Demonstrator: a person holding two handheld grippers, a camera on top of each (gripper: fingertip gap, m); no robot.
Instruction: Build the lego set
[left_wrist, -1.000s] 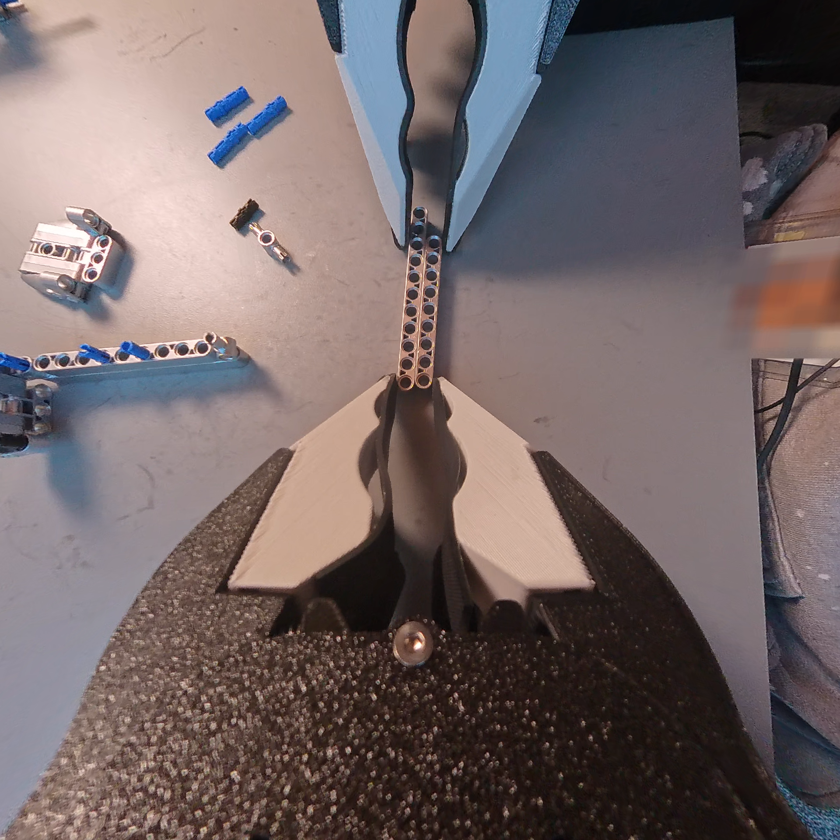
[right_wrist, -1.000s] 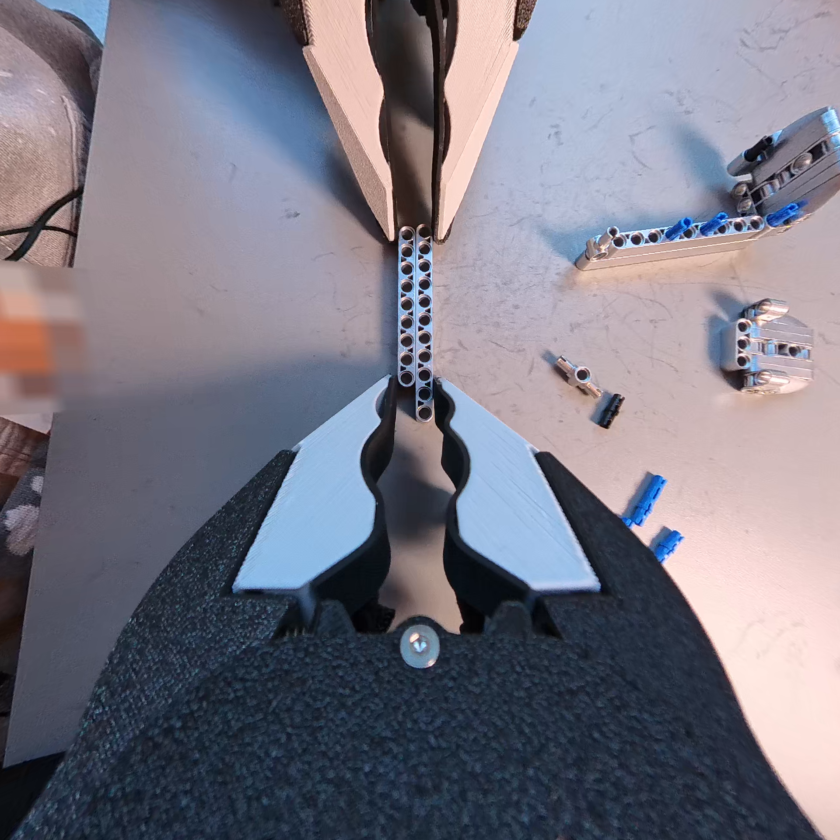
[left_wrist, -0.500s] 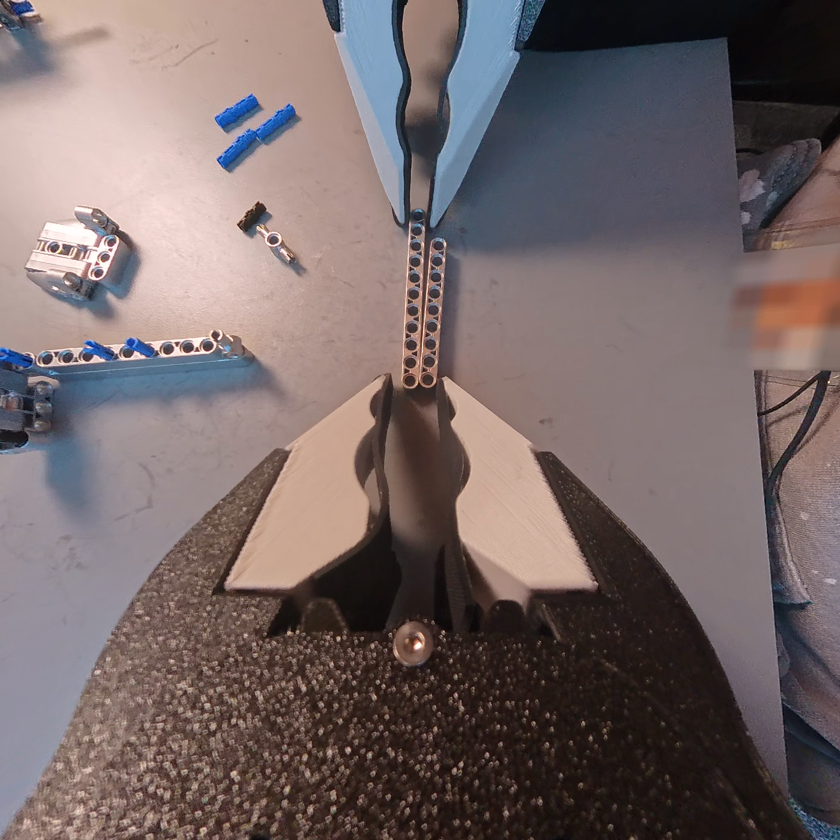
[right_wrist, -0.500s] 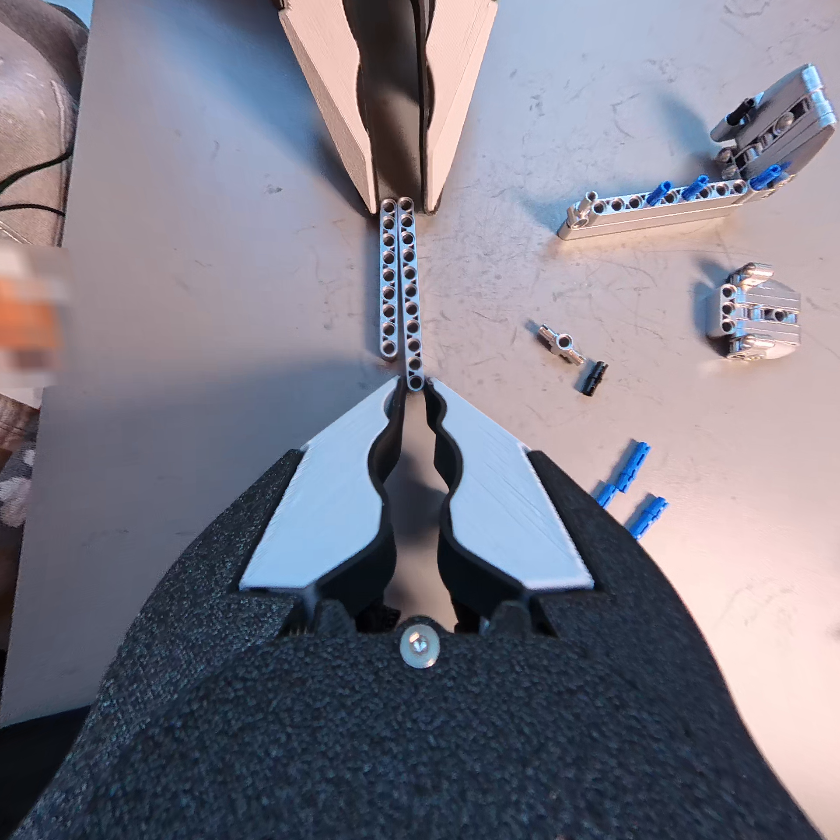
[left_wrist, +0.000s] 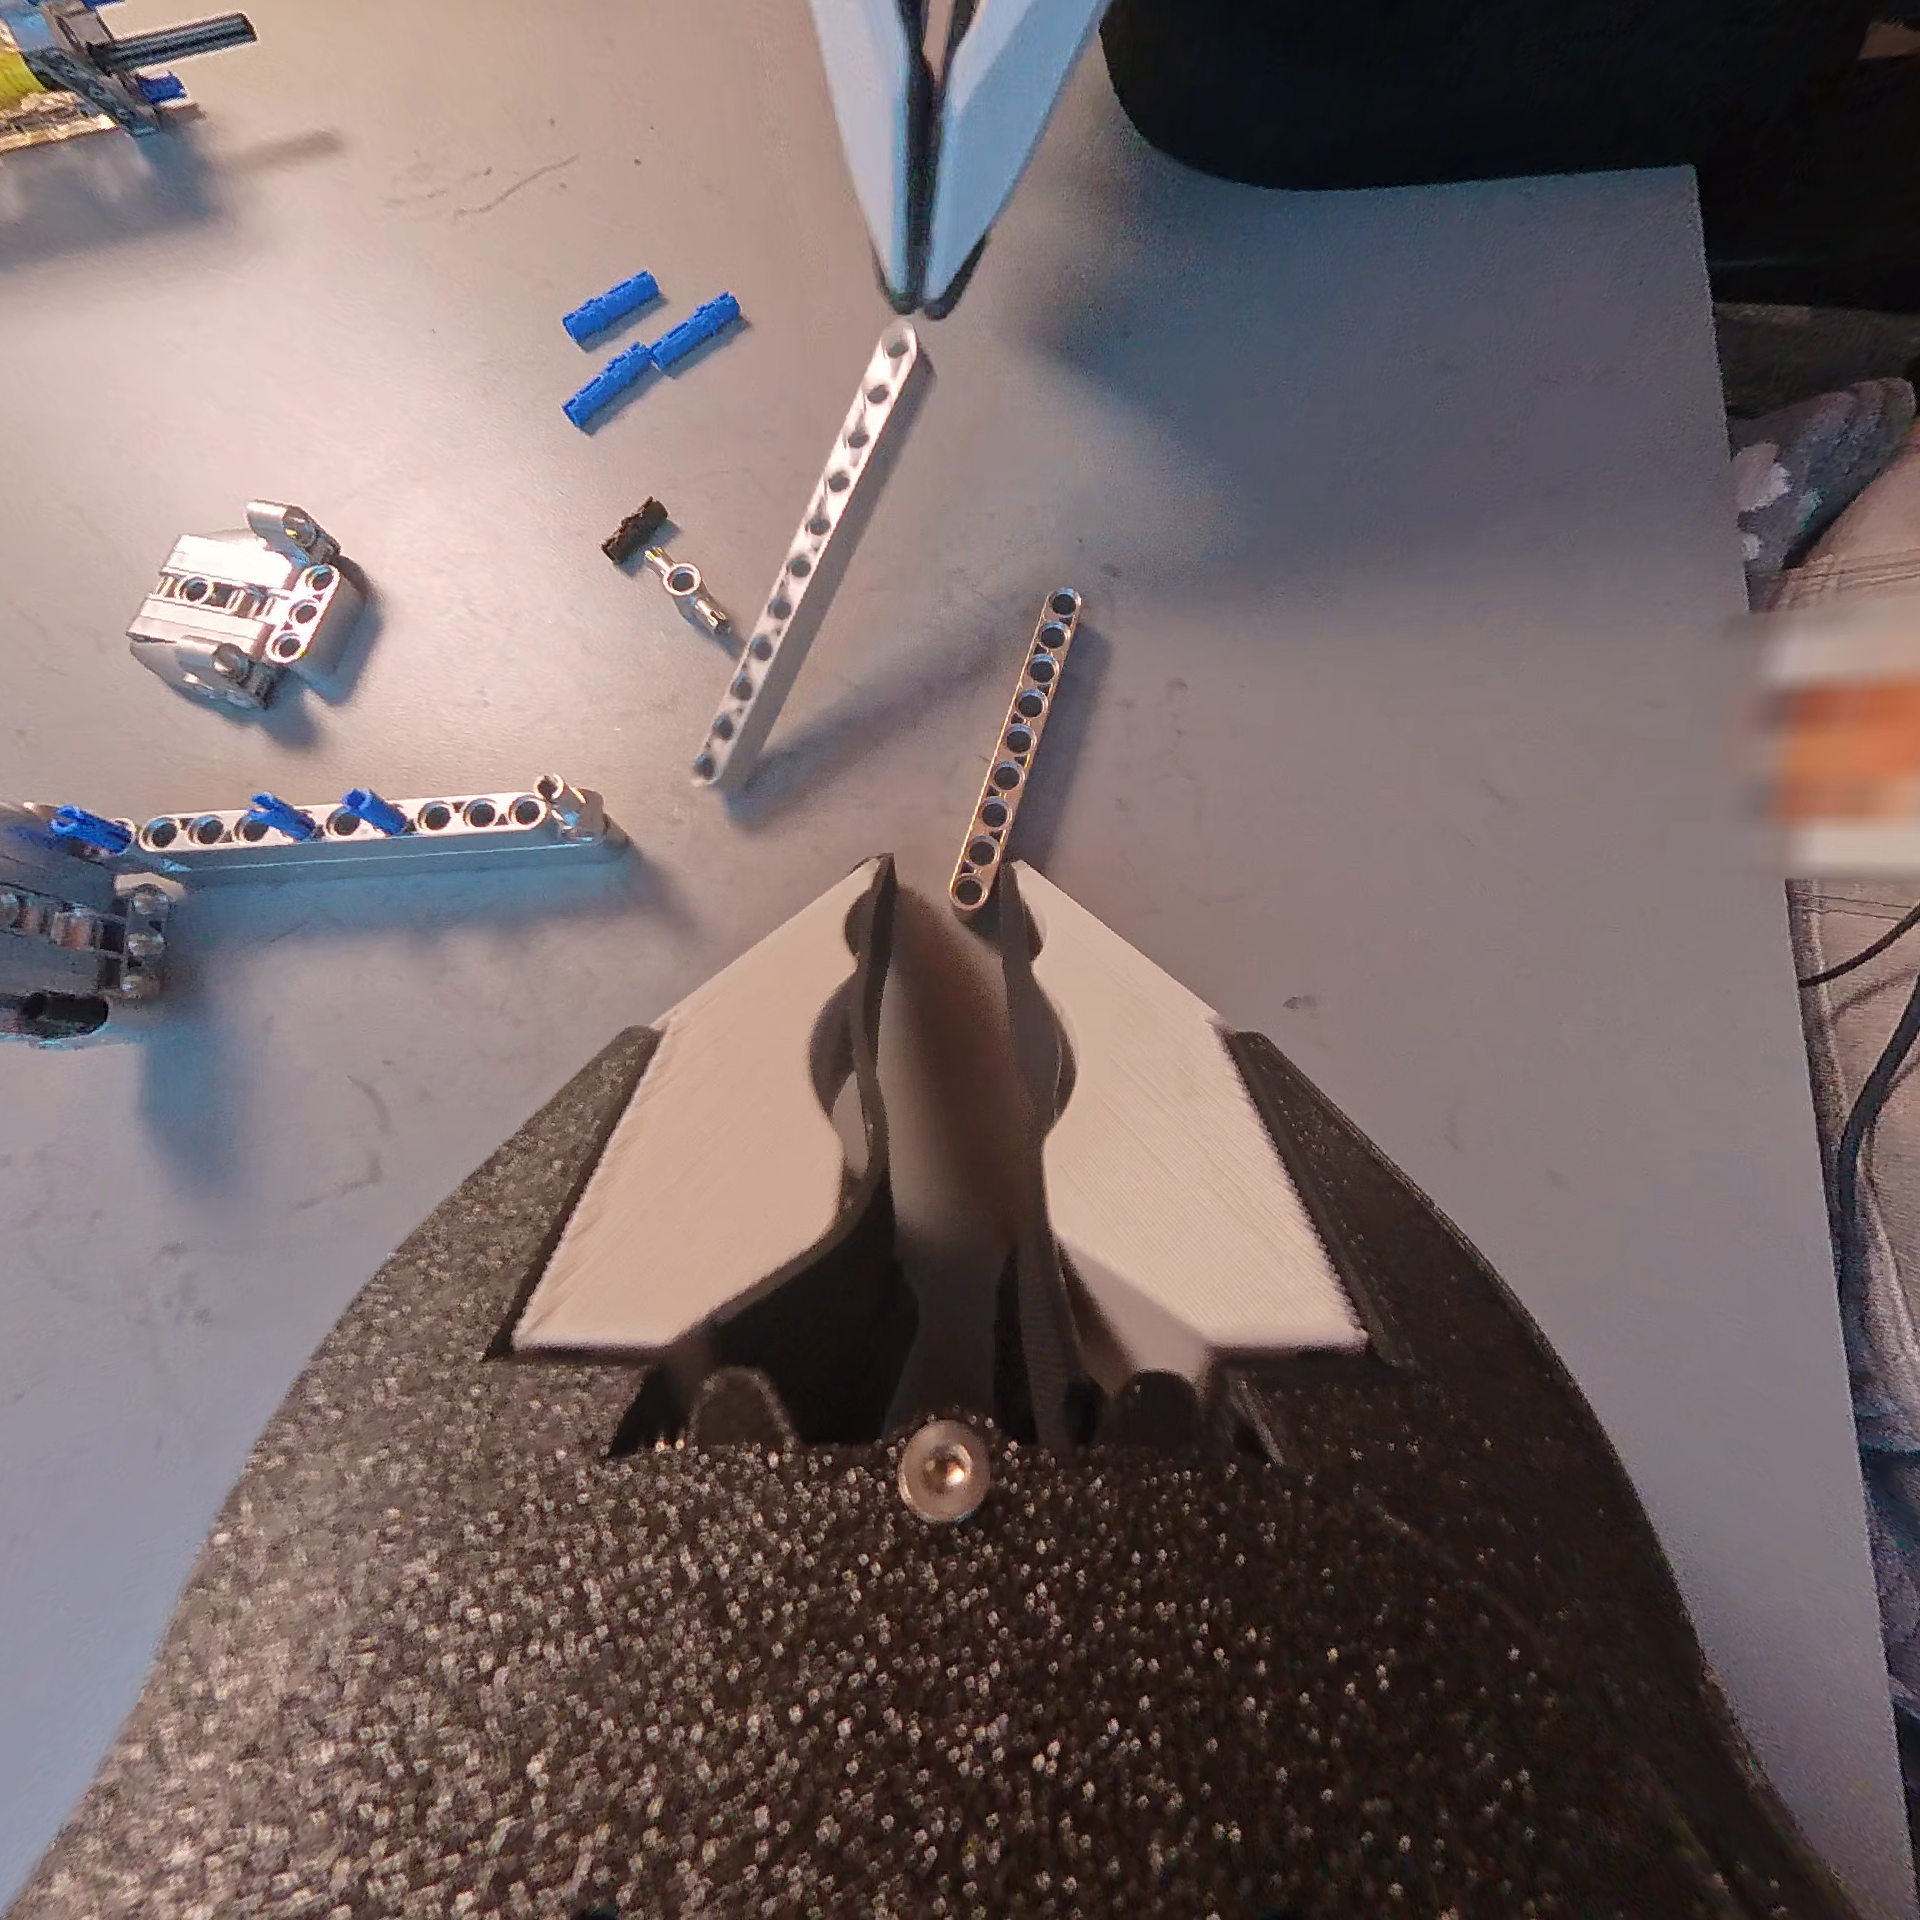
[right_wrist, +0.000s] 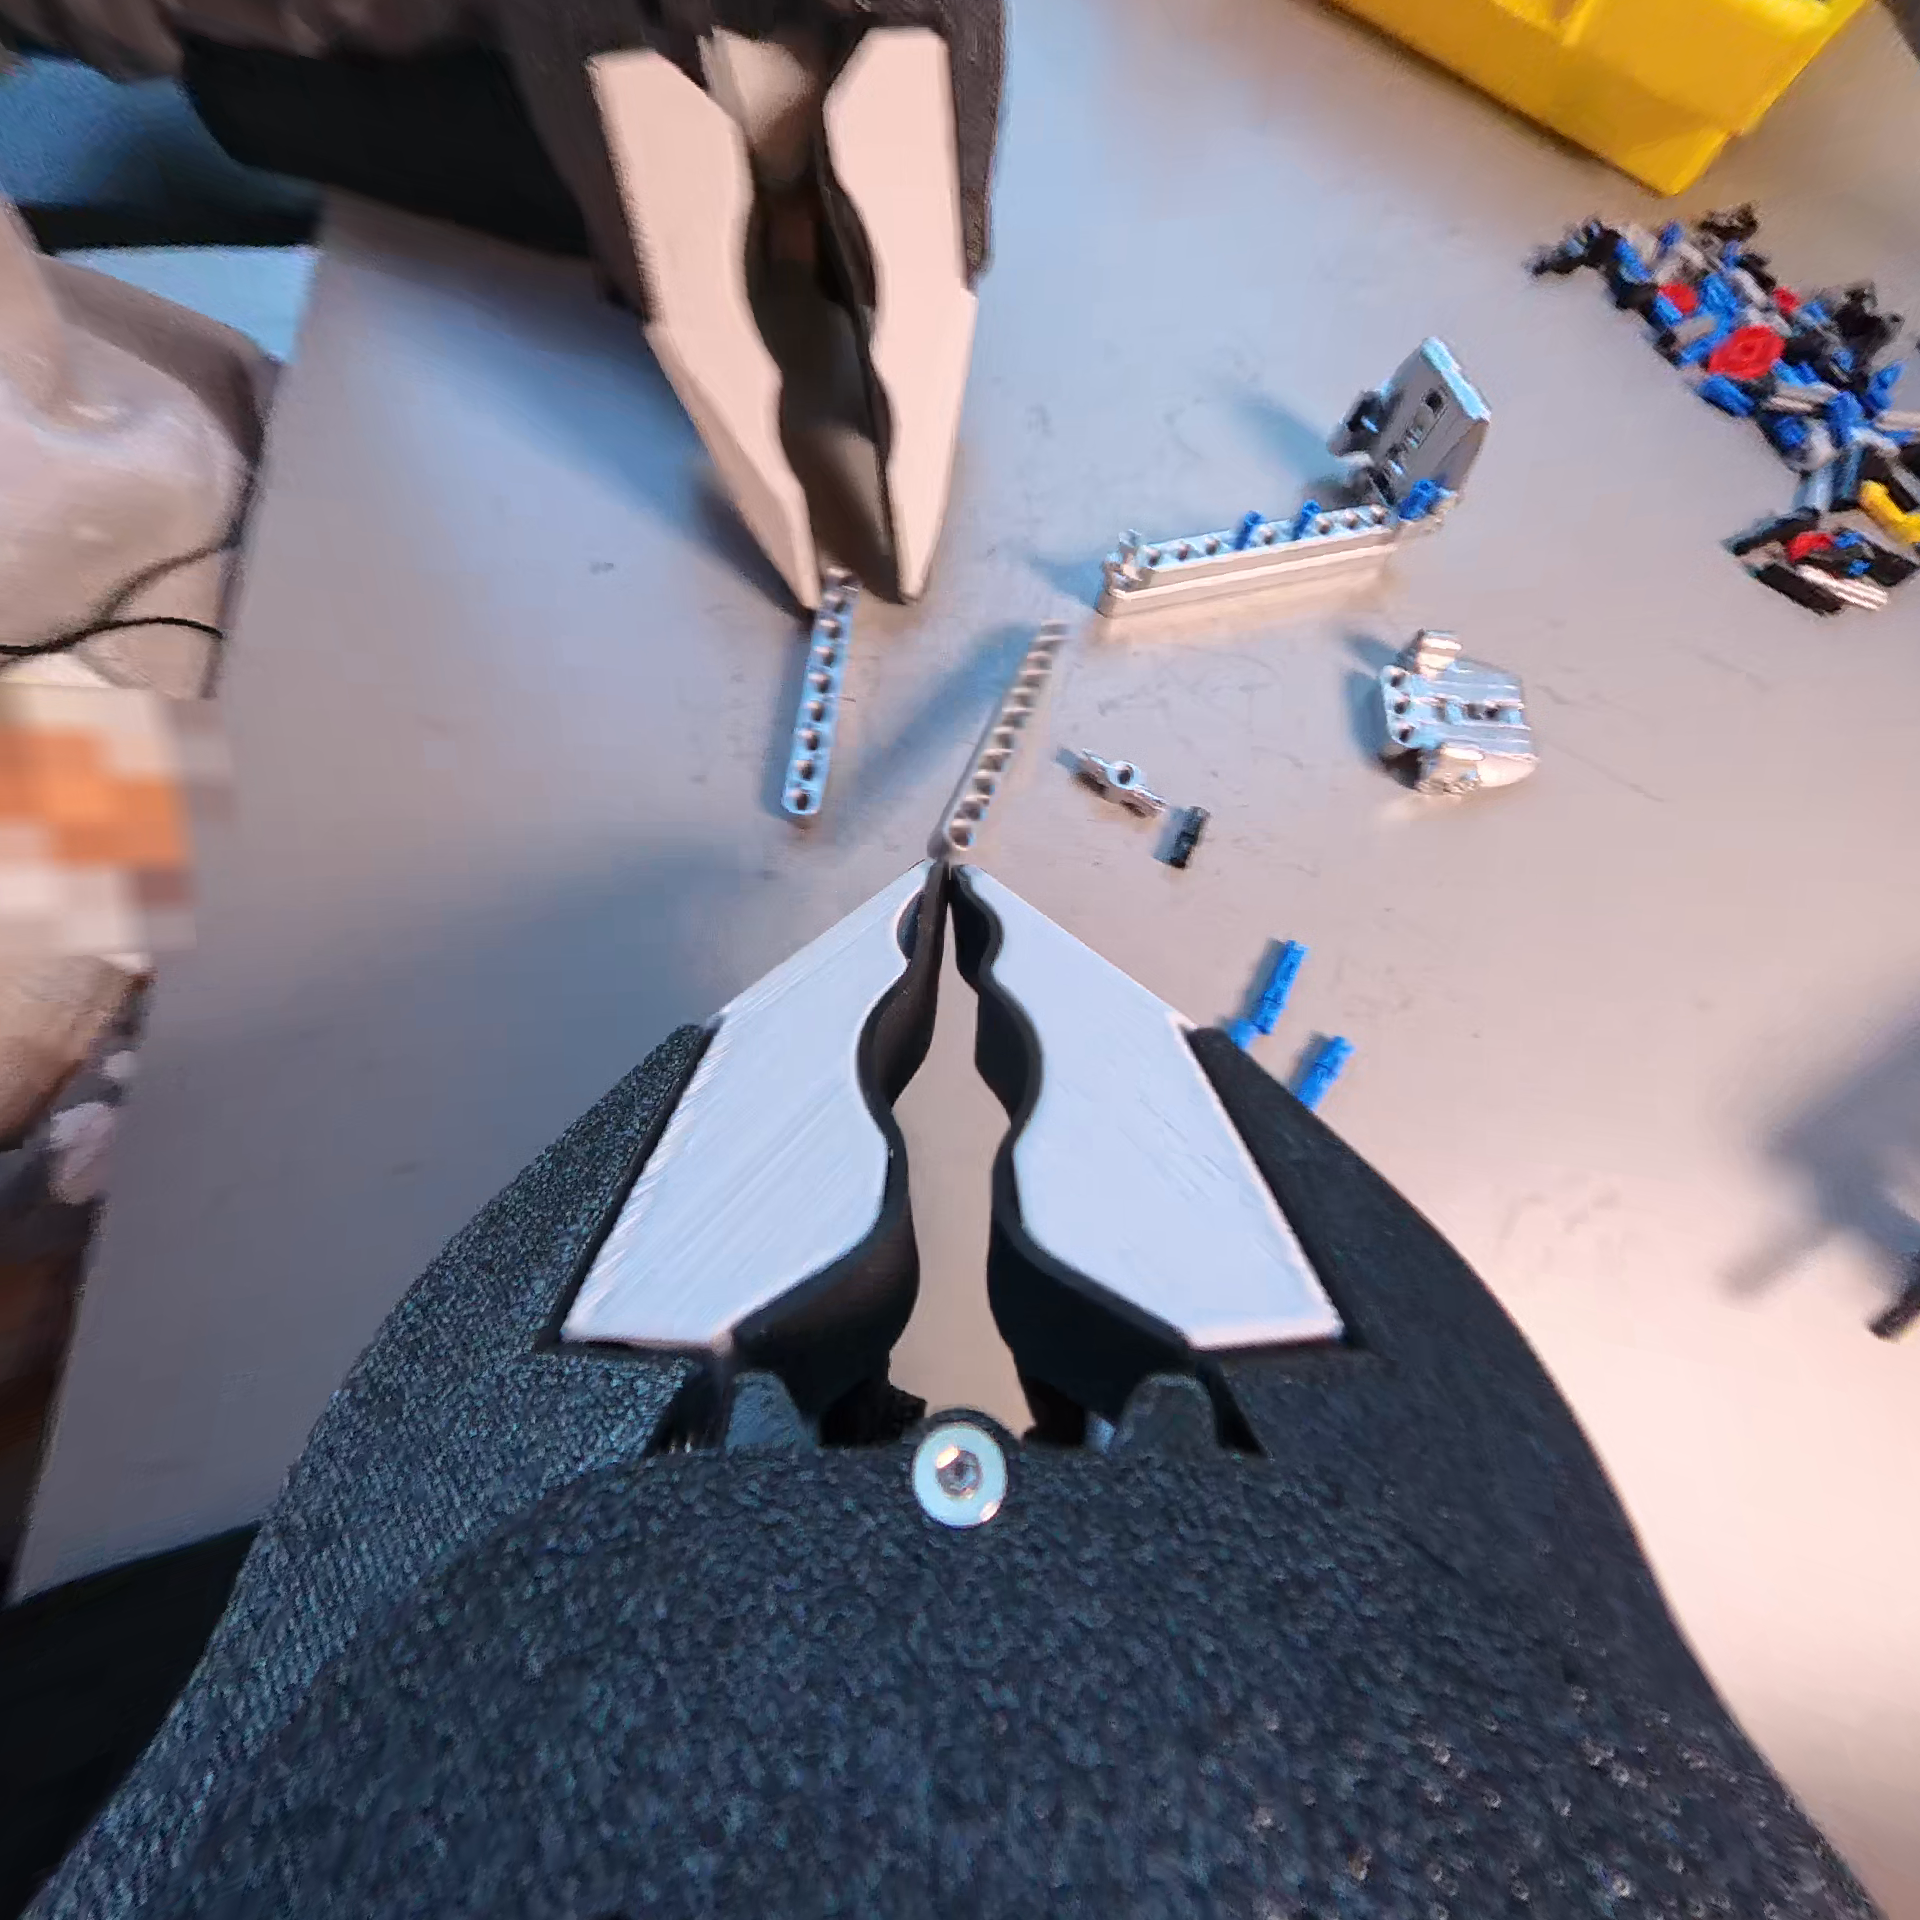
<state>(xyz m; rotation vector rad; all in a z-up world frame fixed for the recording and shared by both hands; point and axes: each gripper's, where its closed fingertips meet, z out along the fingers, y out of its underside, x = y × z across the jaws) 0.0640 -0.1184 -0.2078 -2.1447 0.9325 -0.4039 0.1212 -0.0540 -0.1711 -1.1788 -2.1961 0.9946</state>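
Observation:
Two thin grey beams with rows of holes lie apart on the grey table (left_wrist: 1351, 520). My left gripper (left_wrist: 951, 868) is open. The near end of one beam (left_wrist: 1018, 748) stands between its fingertips, close to the right finger (left_wrist: 1039, 914), and is not pinched. The right wrist view shows this beam (right_wrist: 821, 717) with its far end between the left gripper's (right_wrist: 857, 597) spread fingers. My right gripper (right_wrist: 945, 883) is shut on the end of the other beam (right_wrist: 1003, 727), which tilts up from the table. The left wrist view shows that beam (left_wrist: 810, 561) below the shut right gripper (left_wrist: 920, 301).
Left of the beams are a small grey connector (left_wrist: 681, 577), a black pin (left_wrist: 634, 530), three blue pins (left_wrist: 655, 343), a grey block (left_wrist: 244, 613) and a long grey beam with blue pins (left_wrist: 384, 826). A yellow bin (right_wrist: 1558, 73) and a heap of parts (right_wrist: 1818, 416) lie farther off. One gripper's finger ends stand about 10 cm off the other's.
The two beams were side by side between both grippers. My right gripper closed on one and swung it aside. My left gripper opened wider and the beams now lie apart.

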